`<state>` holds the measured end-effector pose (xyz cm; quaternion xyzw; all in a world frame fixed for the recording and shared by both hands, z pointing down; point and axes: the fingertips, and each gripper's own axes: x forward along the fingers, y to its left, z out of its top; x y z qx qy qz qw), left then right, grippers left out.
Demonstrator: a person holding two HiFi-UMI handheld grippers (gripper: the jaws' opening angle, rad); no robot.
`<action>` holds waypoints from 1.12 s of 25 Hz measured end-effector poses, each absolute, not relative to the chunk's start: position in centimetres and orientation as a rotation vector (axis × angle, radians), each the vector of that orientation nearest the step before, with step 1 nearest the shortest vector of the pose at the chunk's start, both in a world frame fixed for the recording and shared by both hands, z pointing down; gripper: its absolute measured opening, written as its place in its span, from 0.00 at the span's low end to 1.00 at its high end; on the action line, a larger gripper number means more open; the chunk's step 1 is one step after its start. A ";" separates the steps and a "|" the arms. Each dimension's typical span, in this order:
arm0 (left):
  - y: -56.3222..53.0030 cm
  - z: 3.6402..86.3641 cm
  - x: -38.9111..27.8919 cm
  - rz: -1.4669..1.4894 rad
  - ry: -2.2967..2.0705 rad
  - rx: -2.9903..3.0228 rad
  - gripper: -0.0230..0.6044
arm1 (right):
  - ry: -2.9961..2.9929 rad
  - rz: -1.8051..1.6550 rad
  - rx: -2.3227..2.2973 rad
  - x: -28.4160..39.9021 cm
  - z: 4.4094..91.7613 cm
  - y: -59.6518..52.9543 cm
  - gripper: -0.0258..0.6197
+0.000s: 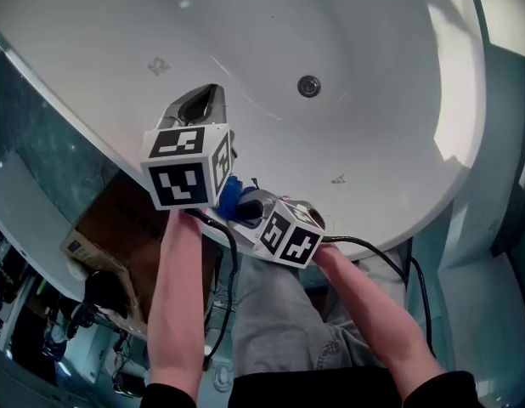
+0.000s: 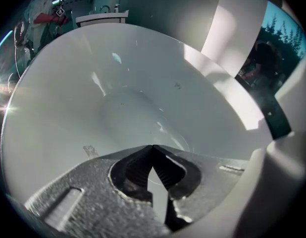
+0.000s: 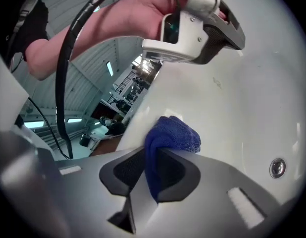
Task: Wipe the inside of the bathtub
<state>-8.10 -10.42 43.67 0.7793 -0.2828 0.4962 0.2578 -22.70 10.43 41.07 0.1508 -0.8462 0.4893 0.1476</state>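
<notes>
Wiping looks about to start. The right tongs (image 3: 152, 155) are clamped on a bunched blue cloth (image 3: 172, 133), soft and nubbly, held at the bathtub (image 1: 373, 41) rim, well short of the drain (image 1: 309, 85). The left tongs (image 2: 152, 150), closed on nothing, hang nearer the drain. Next, the cloth needs pressing onto the smooth, glossy, curved white wall. Faint marks either side of the drain may be smudges.

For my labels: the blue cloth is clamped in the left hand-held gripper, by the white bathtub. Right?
No: the right hand-held gripper clamps the blue cloth, by the white bathtub; the right gripper view shows it.
</notes>
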 end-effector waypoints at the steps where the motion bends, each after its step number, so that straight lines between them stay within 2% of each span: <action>1: -10.1 43.6 -8.1 1.349 -0.768 2.106 0.04 | -2.445 1.412 0.419 -22.8 40.4 10.9 0.16; 16: -9.6 44.2 -9.3 1.396 -0.761 2.099 0.04 | -2.578 1.546 0.231 -22.1 36.0 12.9 0.16; 22: -10.0 44.8 -9.9 1.382 -0.763 2.093 0.04 | -2.570 1.575 0.448 -19.1 37.3 9.1 0.16; 28: -9.8 45.6 -10.4 1.350 -0.760 2.057 0.04 | -2.422 1.554 0.700 -13.0 42.3 5.8 0.16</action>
